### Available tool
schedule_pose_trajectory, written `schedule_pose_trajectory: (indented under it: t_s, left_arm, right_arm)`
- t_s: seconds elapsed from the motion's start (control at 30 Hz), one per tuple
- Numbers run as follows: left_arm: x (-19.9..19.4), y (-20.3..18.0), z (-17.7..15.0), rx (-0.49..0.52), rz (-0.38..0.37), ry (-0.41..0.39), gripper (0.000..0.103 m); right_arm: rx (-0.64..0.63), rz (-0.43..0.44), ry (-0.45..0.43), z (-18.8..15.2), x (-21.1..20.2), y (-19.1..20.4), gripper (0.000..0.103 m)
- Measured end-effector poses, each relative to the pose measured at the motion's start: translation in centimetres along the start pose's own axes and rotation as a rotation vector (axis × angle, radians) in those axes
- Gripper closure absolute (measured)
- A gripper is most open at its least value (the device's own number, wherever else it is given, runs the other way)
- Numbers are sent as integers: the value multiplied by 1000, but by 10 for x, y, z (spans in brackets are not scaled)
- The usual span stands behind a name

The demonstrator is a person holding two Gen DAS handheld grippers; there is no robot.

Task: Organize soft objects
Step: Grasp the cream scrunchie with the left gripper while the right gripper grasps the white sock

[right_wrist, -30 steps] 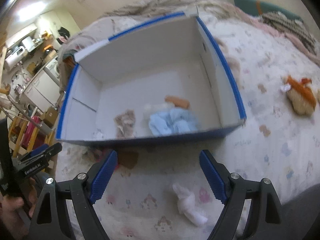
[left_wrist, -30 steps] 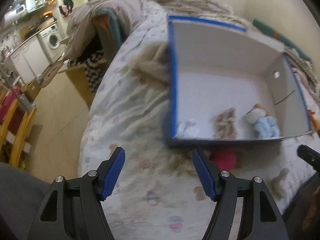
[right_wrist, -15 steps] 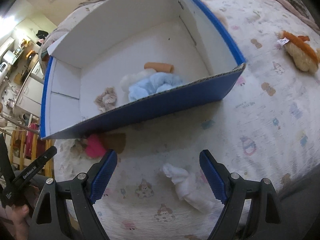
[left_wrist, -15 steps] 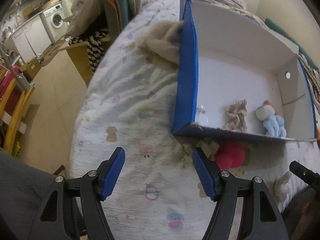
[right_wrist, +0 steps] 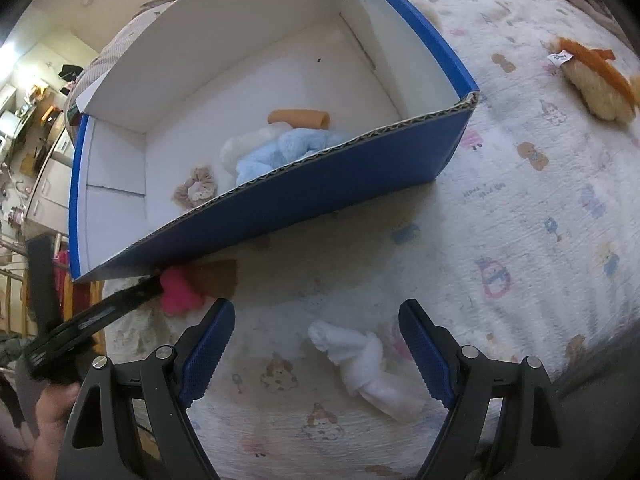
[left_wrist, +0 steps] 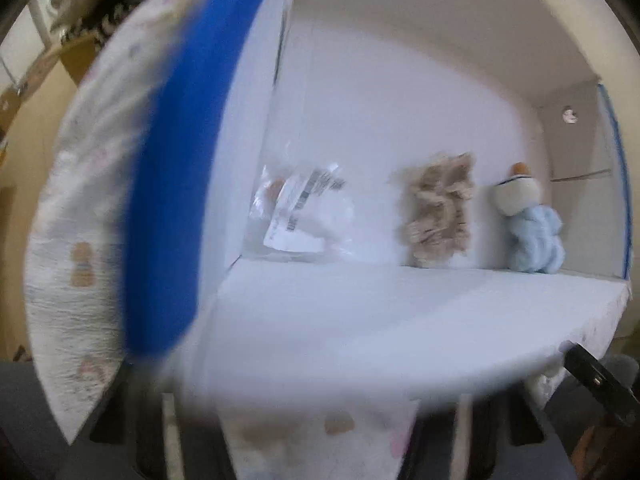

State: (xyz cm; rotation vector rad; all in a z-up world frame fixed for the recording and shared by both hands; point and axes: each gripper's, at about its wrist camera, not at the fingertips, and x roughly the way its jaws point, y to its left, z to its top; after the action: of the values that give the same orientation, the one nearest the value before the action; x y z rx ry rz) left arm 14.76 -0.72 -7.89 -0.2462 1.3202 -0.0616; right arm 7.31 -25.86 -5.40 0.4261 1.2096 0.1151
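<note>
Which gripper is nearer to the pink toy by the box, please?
Left. The left gripper reaches the pink toy, its jaws closing. The right gripper is off to the side, straddling the white cloth.

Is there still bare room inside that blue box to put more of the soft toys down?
Yes. The blue box has bare white floor along its far wall and far right corner. It is crowded near the front wall, where the beige scrunchie, the light blue plush and an orange roll lie.

The box (left_wrist: 168,184) hides the left gripper's (right_wrist: 154,280) closing jaws.
</note>
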Motion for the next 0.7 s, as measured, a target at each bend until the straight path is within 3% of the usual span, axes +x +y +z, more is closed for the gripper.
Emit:
schedule_pose_trajectory:
  t_s: [0.07,0.13,0.37,0.47,0.57,0.63,0.7]
  left_arm:
    - [0,4,2,-20,-29,-2,68]
    - [-3,5,2,-22,-62,3,85]
    - [-35,18,-6,-52,-45,-58,89]
    - [-58,21,-11,-37,17,-100,89]
    - [-84,15,-21,51,81,-154,89]
    - [-92,12,-29,98,108,-167,89]
    - [-94,21,-37,74,80,-158,89]
  right_arm:
    - [-2,3,0,1,0,-1,14]
    - [-3,4,1,1,0,-2,14]
    - [28,18,23,3,0,-10,14]
    - [38,29,28,4,-3,-13,14]
    - [56,53,33,4,-8,-18,14]
    - [80,67,44,3,-10,-23,22]
    - [101,79,62,3,-9,-28,26]
